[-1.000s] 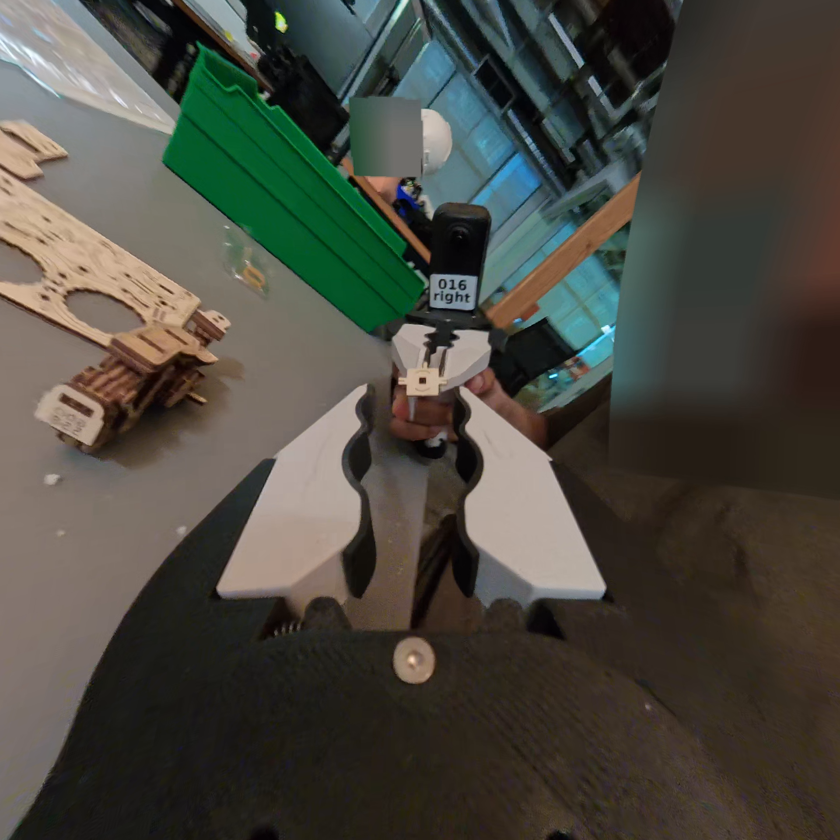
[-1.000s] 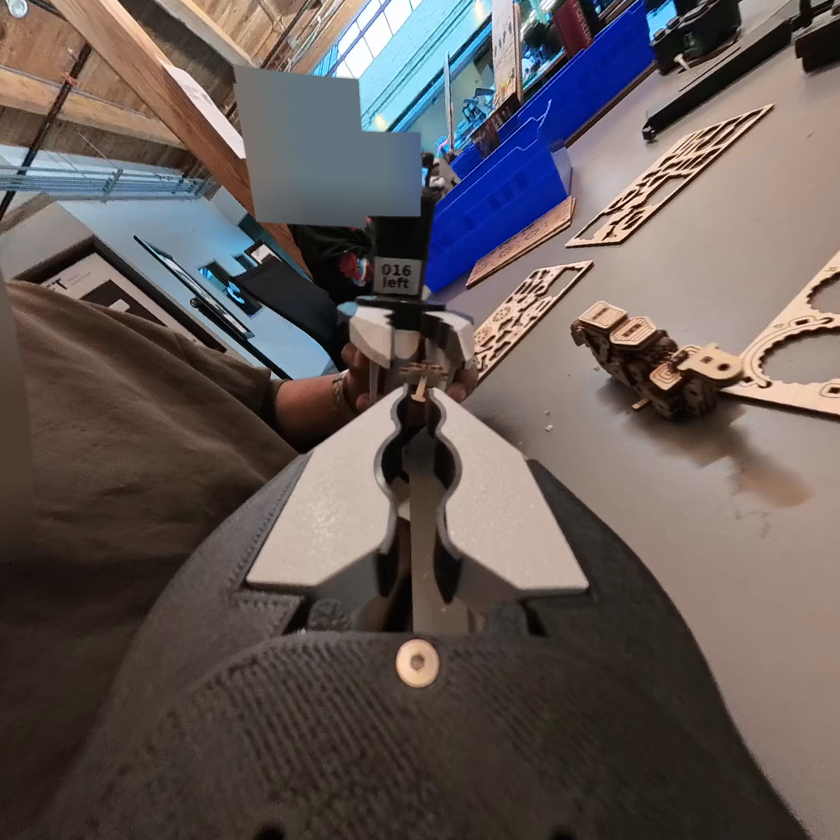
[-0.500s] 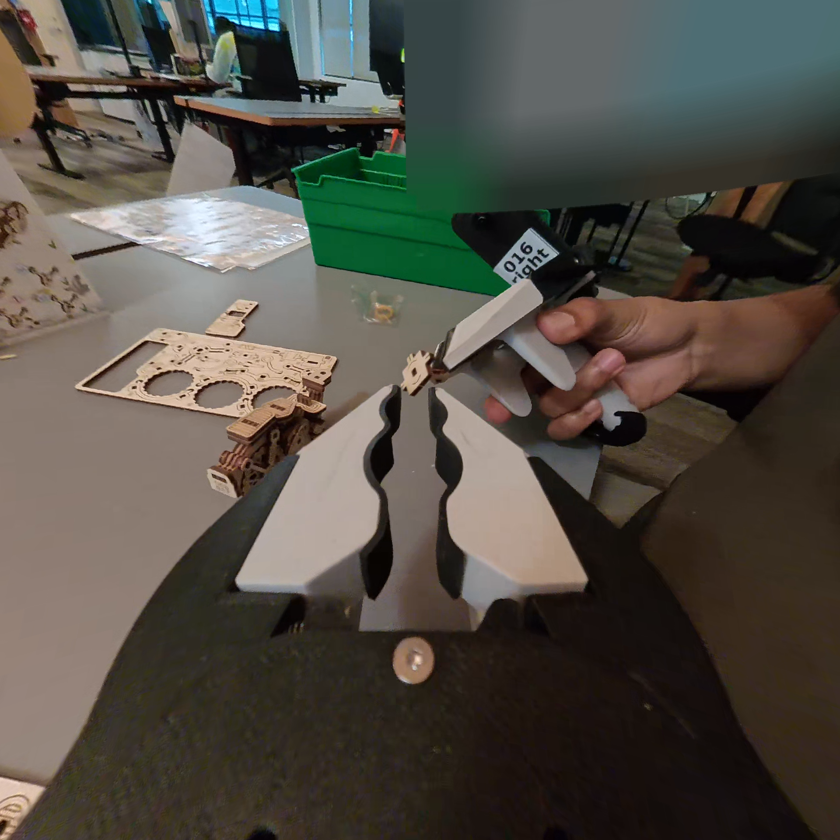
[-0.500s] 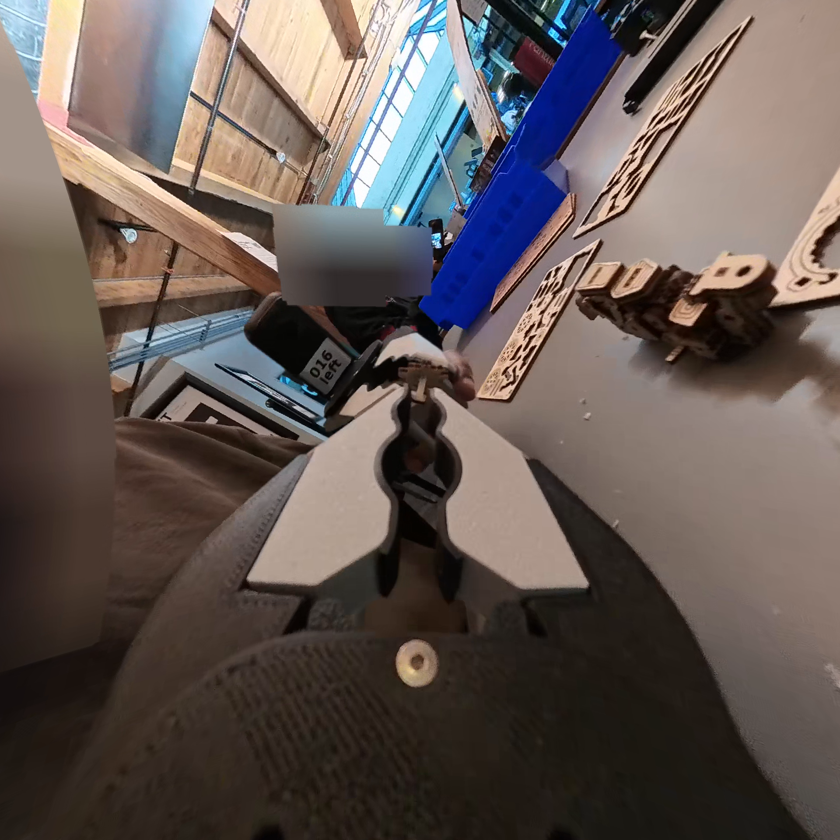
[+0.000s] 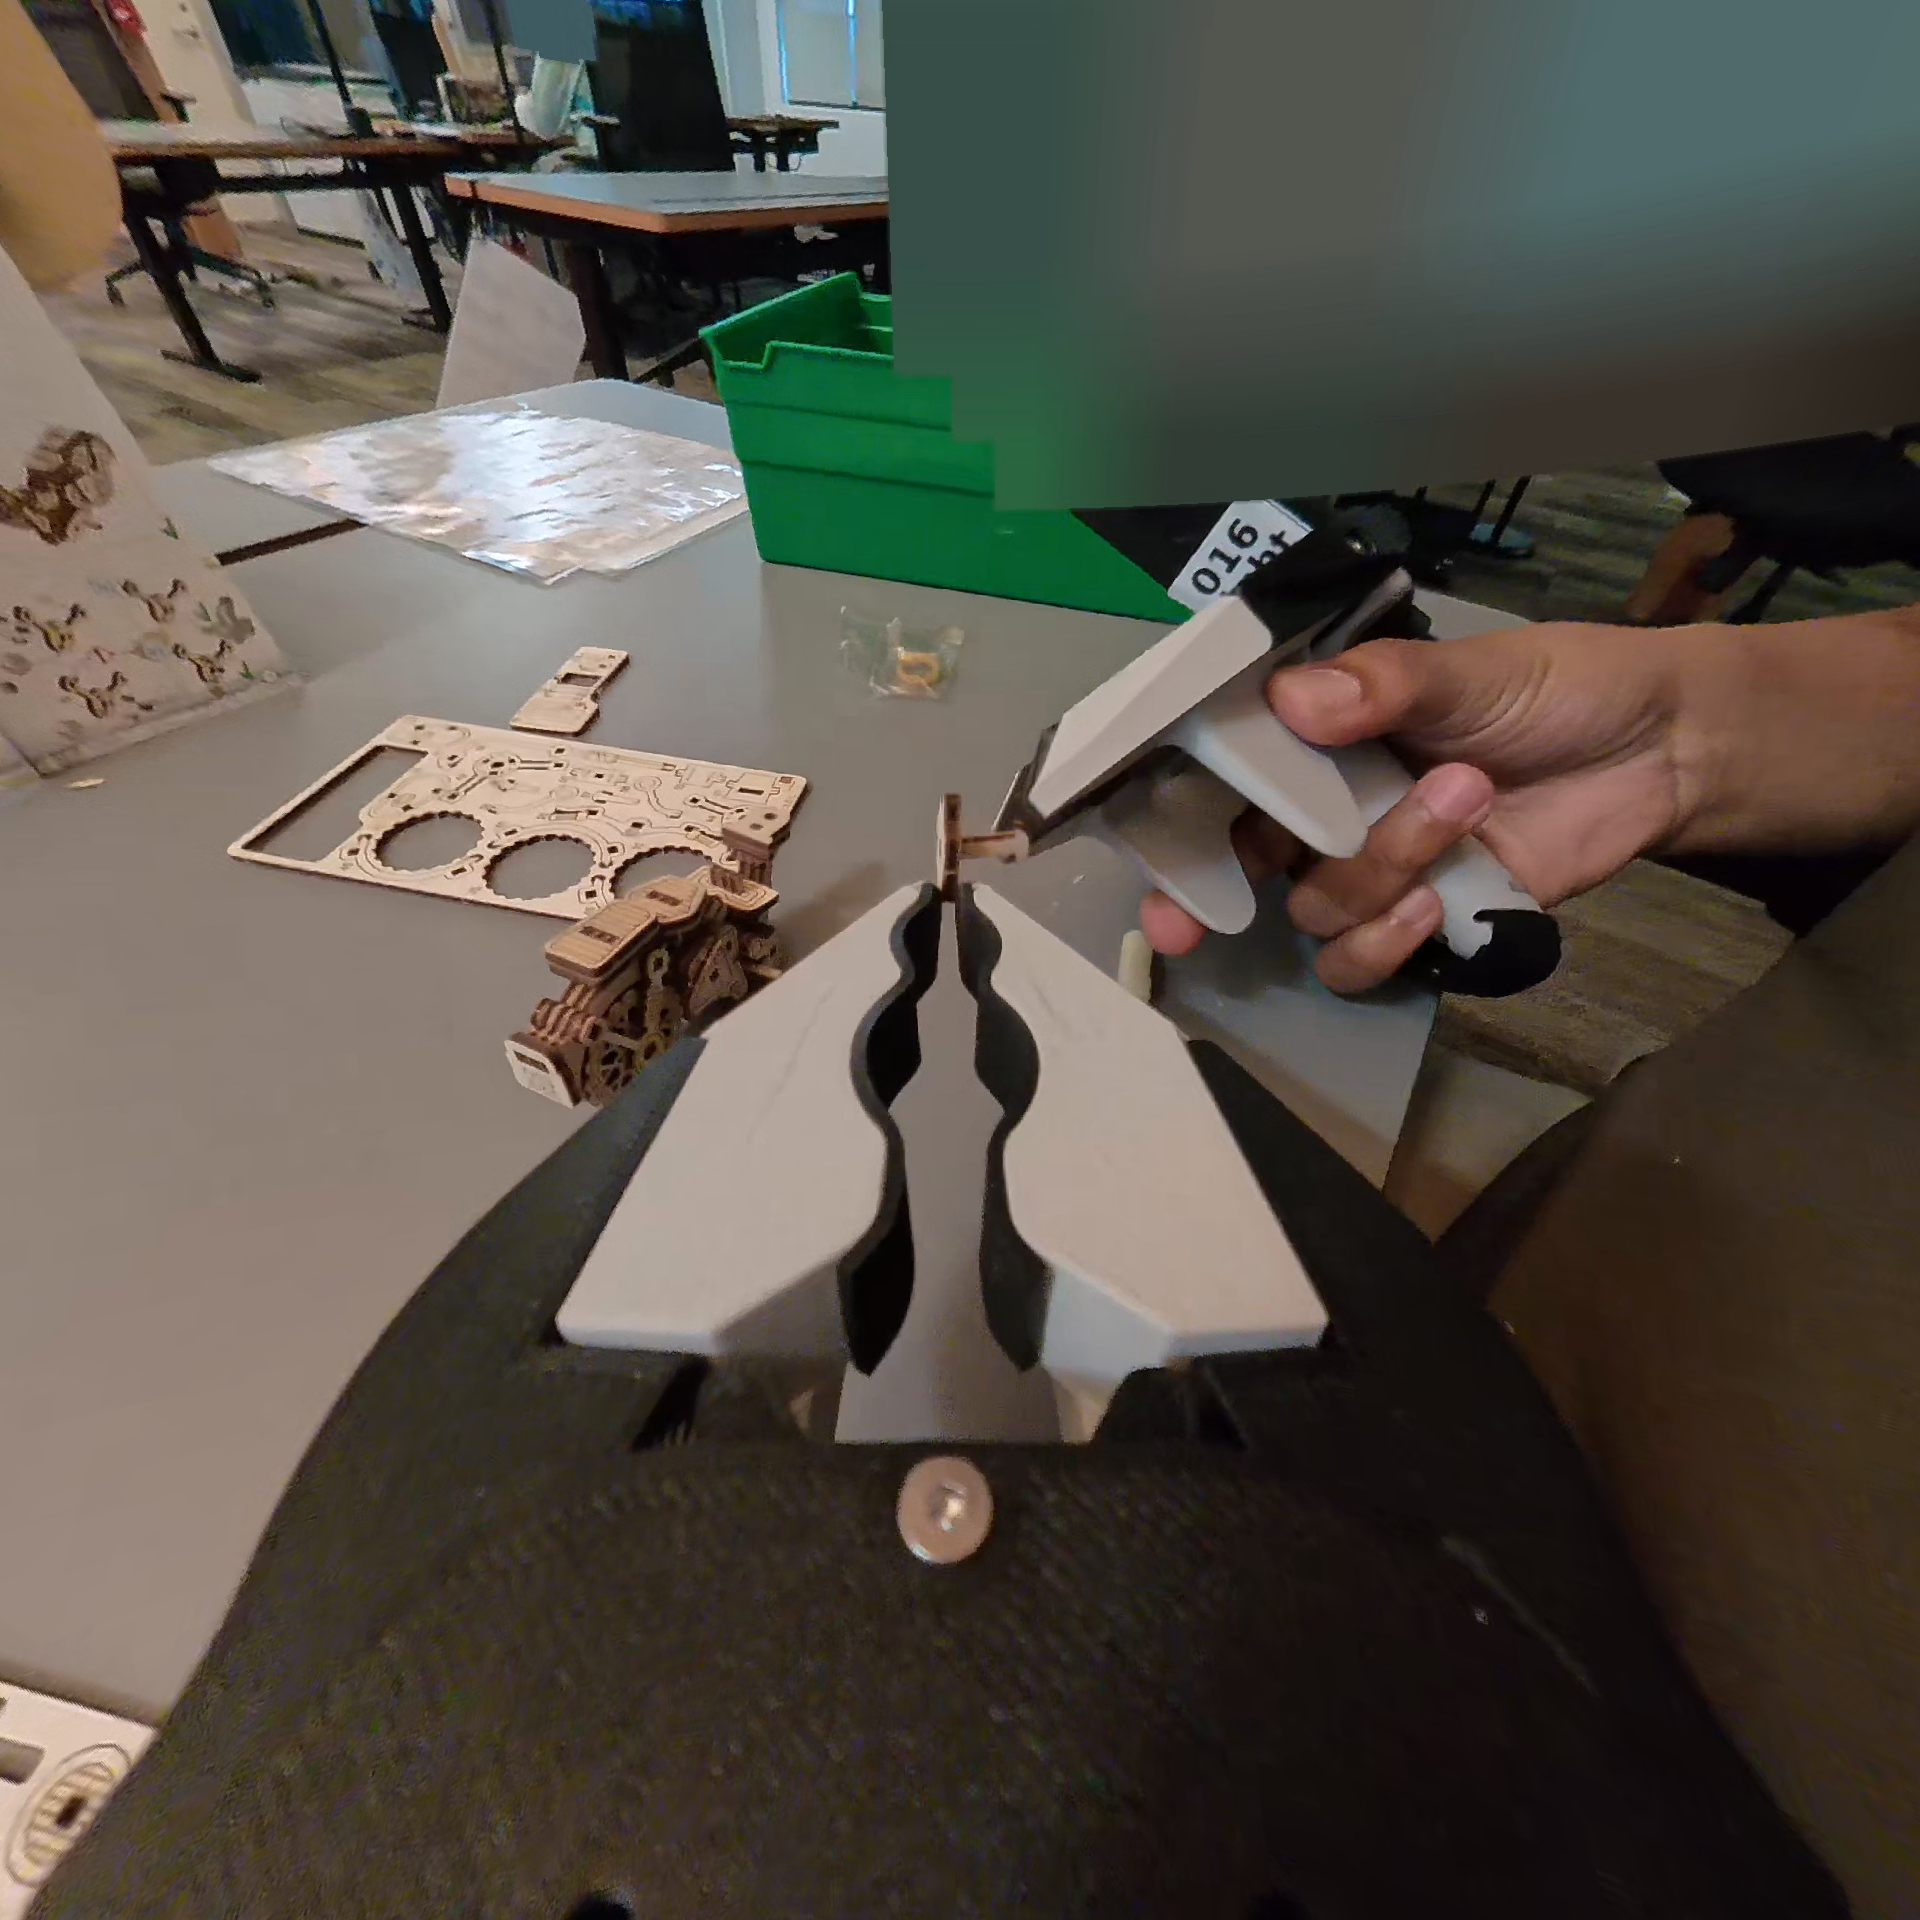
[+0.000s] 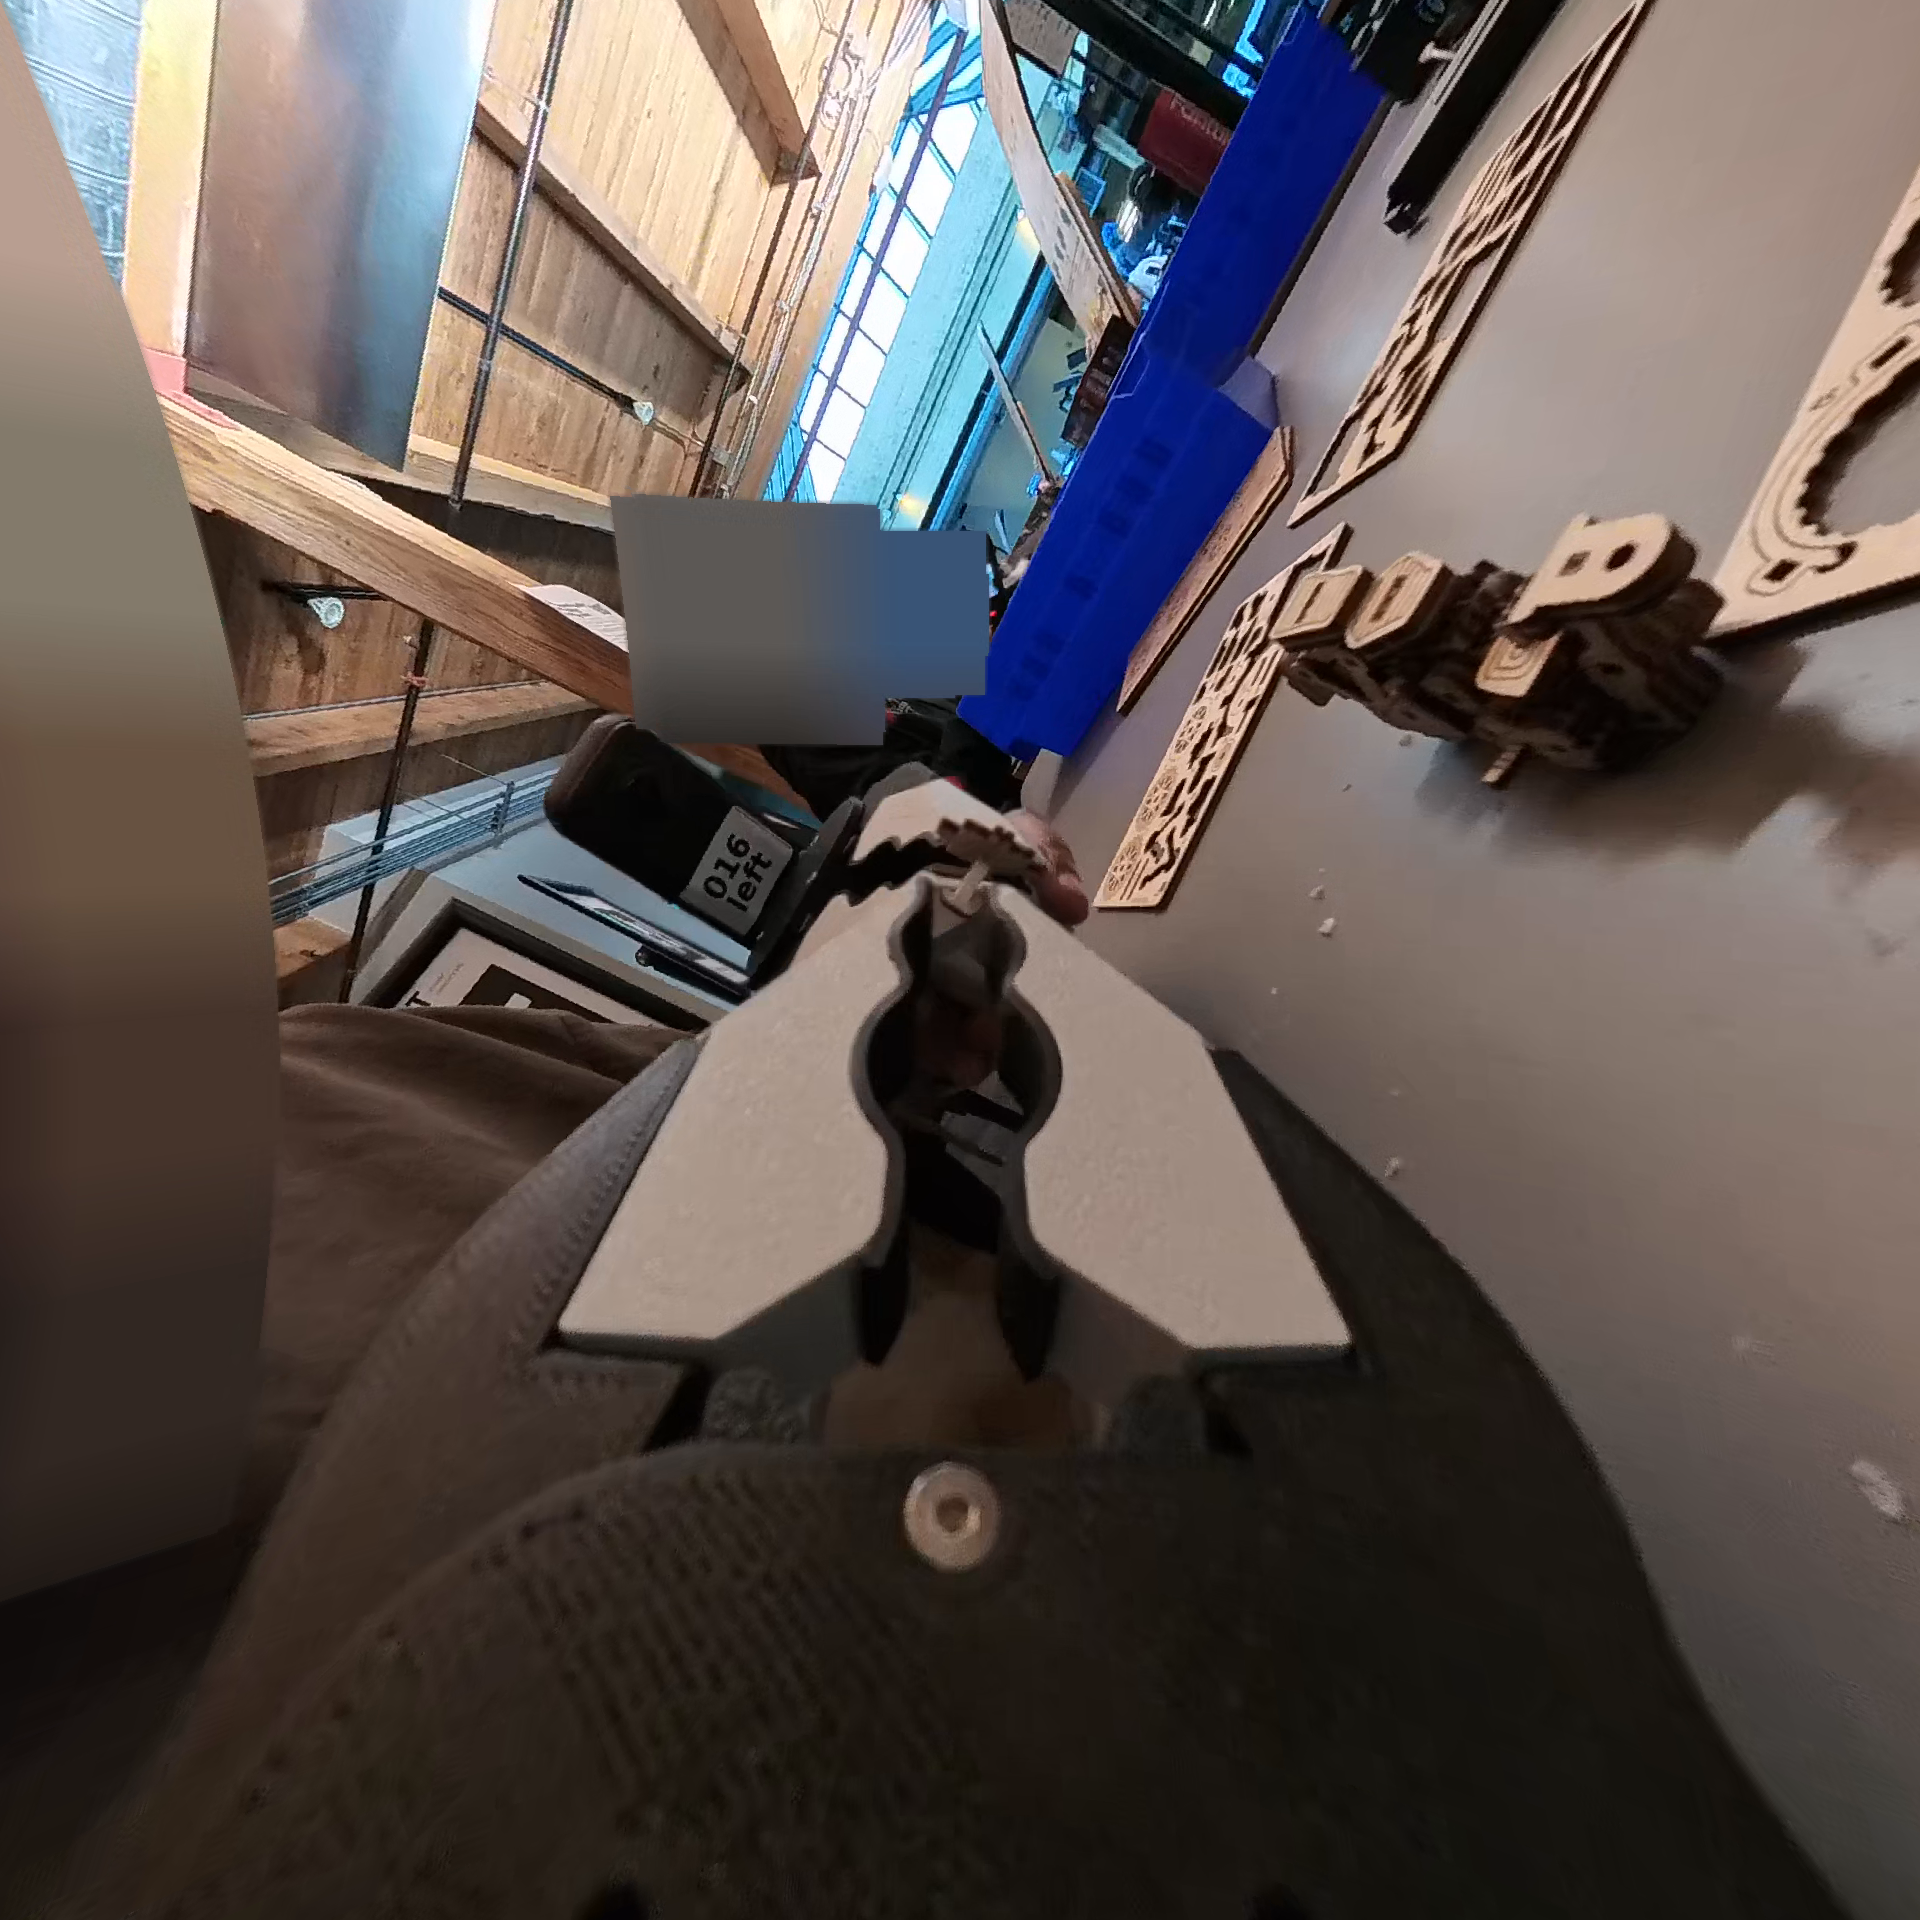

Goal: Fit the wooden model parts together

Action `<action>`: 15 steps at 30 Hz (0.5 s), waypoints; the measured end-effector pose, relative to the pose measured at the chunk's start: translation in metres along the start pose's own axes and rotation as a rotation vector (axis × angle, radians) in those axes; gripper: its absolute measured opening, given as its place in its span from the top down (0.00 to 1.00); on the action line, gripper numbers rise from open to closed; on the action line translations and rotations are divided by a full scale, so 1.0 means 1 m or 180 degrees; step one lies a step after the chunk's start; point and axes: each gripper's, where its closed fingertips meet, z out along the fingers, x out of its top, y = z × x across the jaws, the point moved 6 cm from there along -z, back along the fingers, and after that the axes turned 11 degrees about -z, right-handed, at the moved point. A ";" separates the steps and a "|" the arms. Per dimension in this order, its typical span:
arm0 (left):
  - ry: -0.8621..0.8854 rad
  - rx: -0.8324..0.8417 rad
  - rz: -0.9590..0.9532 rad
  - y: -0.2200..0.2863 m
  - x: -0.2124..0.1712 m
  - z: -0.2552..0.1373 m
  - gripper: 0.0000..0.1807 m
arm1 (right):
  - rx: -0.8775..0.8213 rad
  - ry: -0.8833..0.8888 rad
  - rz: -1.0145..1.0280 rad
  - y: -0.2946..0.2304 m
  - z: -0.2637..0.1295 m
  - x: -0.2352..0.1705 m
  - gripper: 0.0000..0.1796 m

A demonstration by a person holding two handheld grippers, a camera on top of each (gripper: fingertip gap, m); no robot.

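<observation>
L tongs [image 5: 948, 891] pinch wood plate [image 5: 948, 847]; R tongs [image 6: 966, 896] pinch peg [image 6: 969, 883]

Pale tan laser-cut sheet [image 5: 520, 810] w/ round cutouts; model [image 5: 644, 987] dark brown + tan. Green bin [image 5: 883, 488], blue bins [image 6: 1143, 468], grey table [image 5: 208, 1091]. Grippers: light grey fingers [image 5: 769, 1122], black wavy pads [image 5: 883, 1029]. Silvery foil sheet [image 5: 488, 488].

I make out a white printed label [image 5: 1236, 551] on the camera of the right gripper [image 5: 1023, 826]. A grey label [image 6: 740, 871] is on the camera of the left gripper [image 6: 930, 847]. Below that label, a framed poster [image 6: 499, 987] bears large letters, cut off.
</observation>
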 end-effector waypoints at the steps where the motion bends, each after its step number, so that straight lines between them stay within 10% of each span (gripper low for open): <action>1: 0.0000 -0.0004 -0.0074 -0.001 0.000 0.000 1.00 | -0.0020 0.0000 -0.0019 0.000 -0.001 0.001 0.96; 15: -0.0155 0.0240 -0.1160 -0.024 -0.008 0.007 1.00 | -0.1507 -0.0653 -0.2871 -0.011 0.008 0.013 1.00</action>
